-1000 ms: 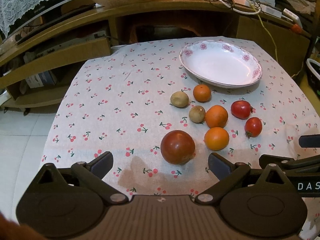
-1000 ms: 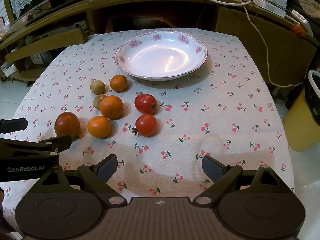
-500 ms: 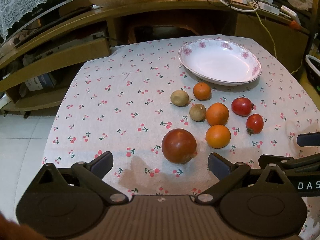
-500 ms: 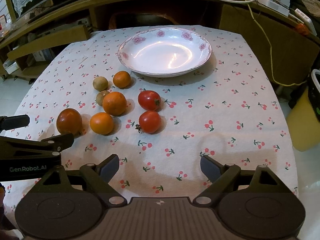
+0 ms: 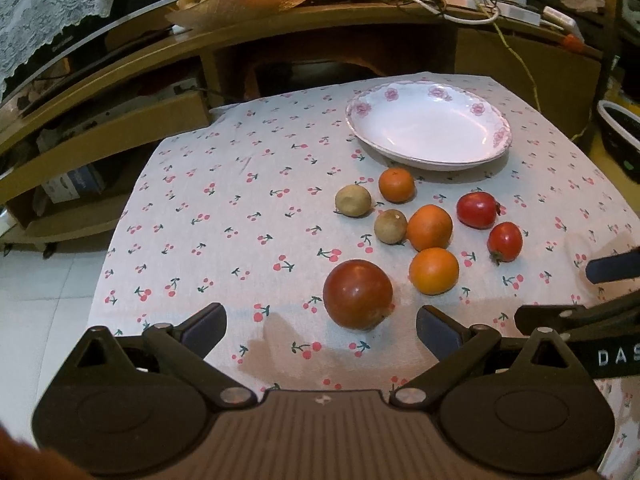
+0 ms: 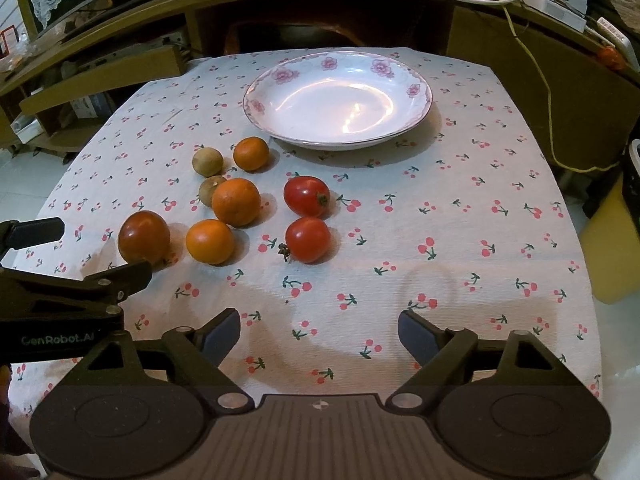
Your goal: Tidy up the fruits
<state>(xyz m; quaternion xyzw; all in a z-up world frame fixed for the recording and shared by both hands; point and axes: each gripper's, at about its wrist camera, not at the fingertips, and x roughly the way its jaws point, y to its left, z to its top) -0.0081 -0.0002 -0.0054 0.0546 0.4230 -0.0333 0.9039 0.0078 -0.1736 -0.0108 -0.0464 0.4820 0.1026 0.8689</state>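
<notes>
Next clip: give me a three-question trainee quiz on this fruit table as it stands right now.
1. True or false: the white plate already holds fruit.
2. How many small red tomatoes lie on the cloth?
3. Which fruit lies nearest the left gripper: A the dark red tomato, B the small orange, C a brown round fruit?

Key: 1 false, it is empty. 2 two. 3 A.

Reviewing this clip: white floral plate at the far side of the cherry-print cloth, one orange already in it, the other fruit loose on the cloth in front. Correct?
Not quite. The right wrist view shows the plate empty; all three oranges lie on the cloth in front of it, with the other fruit. The rest stands.
</notes>
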